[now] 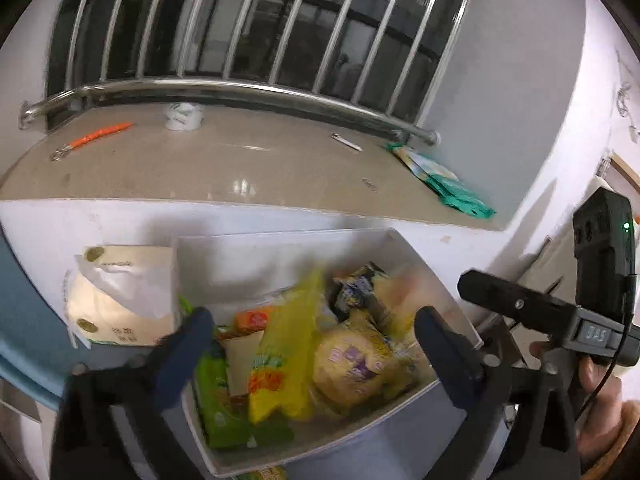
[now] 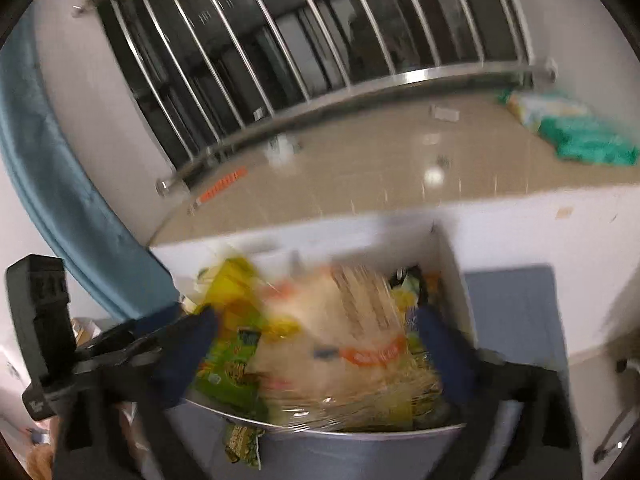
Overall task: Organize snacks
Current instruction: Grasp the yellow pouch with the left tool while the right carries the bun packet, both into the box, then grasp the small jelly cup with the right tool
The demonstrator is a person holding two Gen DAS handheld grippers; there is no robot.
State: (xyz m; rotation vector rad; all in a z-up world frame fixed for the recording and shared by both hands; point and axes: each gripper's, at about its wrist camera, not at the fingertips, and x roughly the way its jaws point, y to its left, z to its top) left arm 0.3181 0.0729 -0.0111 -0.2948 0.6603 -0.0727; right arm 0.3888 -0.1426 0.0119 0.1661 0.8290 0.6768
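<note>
A white box (image 1: 280, 240) holds several snack packets: a yellow packet (image 1: 280, 352), a round pale pack with a purple label (image 1: 352, 364) and a green packet (image 1: 216, 400). My left gripper (image 1: 314, 332) hovers over the box with its jaws wide, and the blurred yellow packet lies between them untouched. In the right wrist view, my right gripper (image 2: 316, 332) is open above the same box (image 2: 452, 272). A clear-wrapped pack with an orange label (image 2: 360, 344) lies blurred between its fingers on top of the pile. A green packet (image 2: 228, 368) hangs over the box's near rim.
A paper-wrapped pack (image 1: 120, 300) stands left of the box. Behind is a stone window sill (image 1: 240, 168) with an orange pen (image 1: 100, 134), a white roll (image 1: 184, 116) and a teal packet (image 1: 444, 184), below a steel rail (image 1: 240, 86). A blue curtain (image 2: 60, 200) hangs left.
</note>
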